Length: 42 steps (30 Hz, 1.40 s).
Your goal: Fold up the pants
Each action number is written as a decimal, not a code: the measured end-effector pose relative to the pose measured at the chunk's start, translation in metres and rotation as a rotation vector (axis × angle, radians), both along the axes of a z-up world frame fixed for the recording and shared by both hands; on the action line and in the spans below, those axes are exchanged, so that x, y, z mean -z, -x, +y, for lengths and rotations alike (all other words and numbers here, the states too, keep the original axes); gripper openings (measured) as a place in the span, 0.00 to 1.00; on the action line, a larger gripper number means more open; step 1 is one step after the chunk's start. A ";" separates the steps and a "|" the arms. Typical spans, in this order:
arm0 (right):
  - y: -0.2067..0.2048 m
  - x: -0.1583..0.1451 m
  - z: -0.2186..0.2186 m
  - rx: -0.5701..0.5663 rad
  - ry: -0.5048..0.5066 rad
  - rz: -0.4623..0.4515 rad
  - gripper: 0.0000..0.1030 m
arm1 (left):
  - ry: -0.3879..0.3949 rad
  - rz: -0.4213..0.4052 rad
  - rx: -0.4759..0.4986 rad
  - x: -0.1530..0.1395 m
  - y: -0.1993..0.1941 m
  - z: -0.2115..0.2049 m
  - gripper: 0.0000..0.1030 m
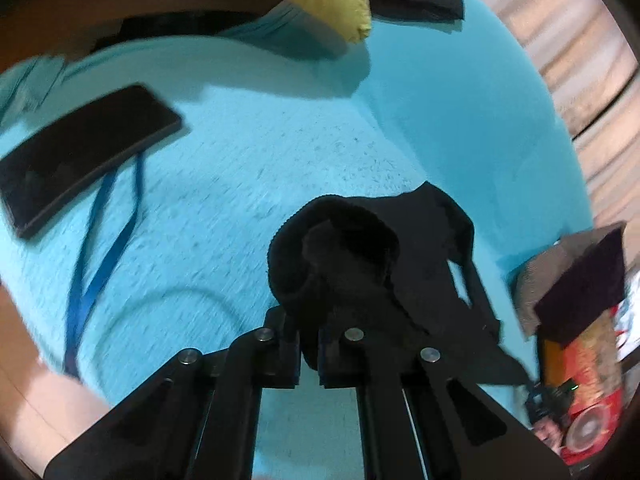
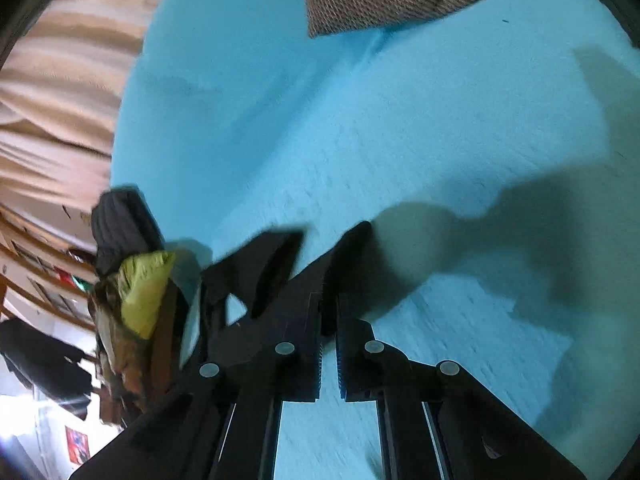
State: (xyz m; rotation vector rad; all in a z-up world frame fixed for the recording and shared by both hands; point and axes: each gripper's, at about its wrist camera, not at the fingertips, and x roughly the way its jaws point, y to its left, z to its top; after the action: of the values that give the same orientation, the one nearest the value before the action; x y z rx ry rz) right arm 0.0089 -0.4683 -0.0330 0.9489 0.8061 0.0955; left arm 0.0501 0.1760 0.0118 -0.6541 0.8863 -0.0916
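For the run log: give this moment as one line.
left gripper: shut on black pants | right gripper: shut on pants | pants lifted over blue bedsheet

No legible text, labels or numbers were found; print on the red packaging (image 1: 592,412) was too blurred to read.

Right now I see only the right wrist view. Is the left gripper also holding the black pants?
Observer: Yes, the left gripper is shut on bunched fabric of the black pants.
Operator: Is anything on the bed near it?
Observer: A black phone lies on the turquoise sheet, to the left.
Operator: Anything attached to it?
Observer: A blue lanyard runs from it toward the near edge.
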 end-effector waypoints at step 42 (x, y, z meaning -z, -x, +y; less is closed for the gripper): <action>-0.085 -0.007 0.114 -0.199 0.080 -0.128 0.03 | -0.970 -0.196 0.558 0.010 0.002 -0.198 0.39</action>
State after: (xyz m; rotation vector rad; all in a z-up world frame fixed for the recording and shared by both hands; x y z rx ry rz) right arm 0.0940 -0.3546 -0.0260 0.7770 0.7788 0.2921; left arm 0.0482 -0.0217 0.0016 0.5081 0.7849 -0.2015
